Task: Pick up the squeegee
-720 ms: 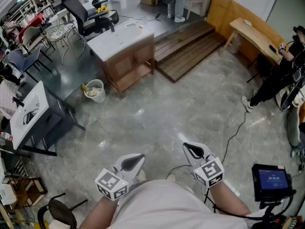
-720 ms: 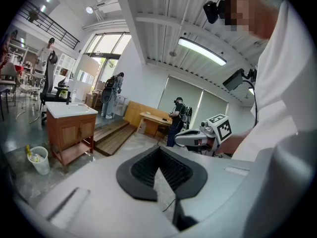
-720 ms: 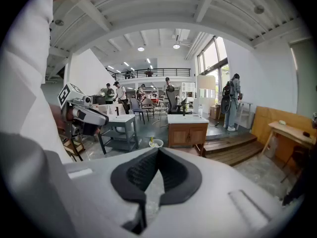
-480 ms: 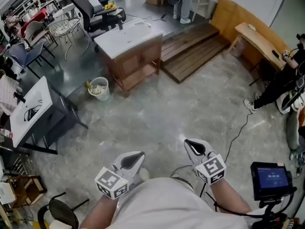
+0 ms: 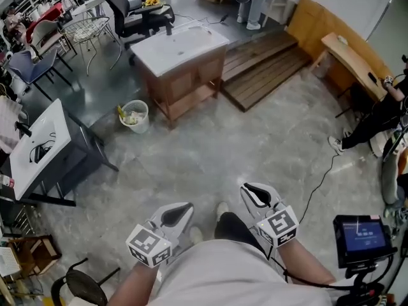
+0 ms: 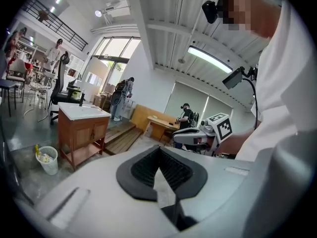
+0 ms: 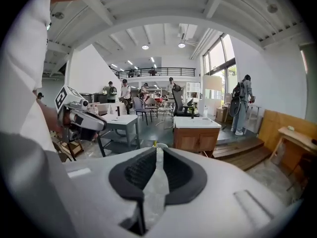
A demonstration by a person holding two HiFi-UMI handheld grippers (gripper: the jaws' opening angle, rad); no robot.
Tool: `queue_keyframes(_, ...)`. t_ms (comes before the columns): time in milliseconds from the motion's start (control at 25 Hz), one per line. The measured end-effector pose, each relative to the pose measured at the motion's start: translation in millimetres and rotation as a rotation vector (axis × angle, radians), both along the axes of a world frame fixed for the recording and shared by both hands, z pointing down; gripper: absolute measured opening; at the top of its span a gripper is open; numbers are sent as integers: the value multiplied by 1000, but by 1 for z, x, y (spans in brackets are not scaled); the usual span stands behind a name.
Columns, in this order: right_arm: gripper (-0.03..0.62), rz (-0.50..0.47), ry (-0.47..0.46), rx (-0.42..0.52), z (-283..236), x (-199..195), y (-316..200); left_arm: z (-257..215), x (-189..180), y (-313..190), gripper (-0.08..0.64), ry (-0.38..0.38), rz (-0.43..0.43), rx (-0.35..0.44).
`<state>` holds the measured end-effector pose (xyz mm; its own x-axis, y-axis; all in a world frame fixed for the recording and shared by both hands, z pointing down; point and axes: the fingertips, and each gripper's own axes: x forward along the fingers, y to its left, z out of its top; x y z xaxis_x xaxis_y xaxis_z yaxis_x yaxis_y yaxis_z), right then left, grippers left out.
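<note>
No squeegee showed in any view, so where it lay could not be told. The likeliest places to search were the sink cabinet (image 5: 182,56) ahead and the white table (image 5: 35,148) to the left, where a small dark thing lay, too small to name. Both grippers hung close to the person's body over the stone floor (image 5: 210,152), well apart from any furniture. The left gripper (image 5: 186,207) had its jaws together with nothing between the pads, and the right gripper (image 5: 247,187) likewise showed only a thin slit, holding nothing. The step in hand seemed to be finding the tool and walking to it, so the task had barely begun. To do it well, the person would likely scan the two tops first, then cross the floor with the grippers kept low and tucked in. The cable (image 5: 317,178) trailing on the right and the bin (image 5: 134,115) beside the cabinet were things to step around. The jaws would want opening only near the squeegee, wide enough for its handle. The handle, not the rubber blade, should give the firmer hold. One gripper should suffice, with the other kept clear.
</note>
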<state>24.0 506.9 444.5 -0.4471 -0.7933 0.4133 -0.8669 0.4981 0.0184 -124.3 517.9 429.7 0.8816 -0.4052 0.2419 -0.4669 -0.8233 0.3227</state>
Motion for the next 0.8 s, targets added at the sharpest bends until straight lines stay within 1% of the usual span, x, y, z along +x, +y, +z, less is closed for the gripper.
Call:
queue_keyframes(160,60,-11,-3,-8,8,10,-49,8,9,-42,9,-20,-5,-5)
queue_keyframes(320,67,-49,-22,-1,10,28,-124,8,23,-106,45,-40,-51,-22)
queue_keyframes(440,67,-100,-31,27,1,41,-183,-3,46,-156,58,-71,-67,-4)
queue_keyframes(600,67,-142,-30,40,-6,69,-244,-19,79,-219,58,-65,-102,15)
queue_keyframes(680,67,-150,-29,41,-4,86,-271,-23,93,-246,58,-55,-126,17)
queue_keyframes(800,67,-137,-40,26,1,104,-304,-28,106,-282,58,-60,-148,18)
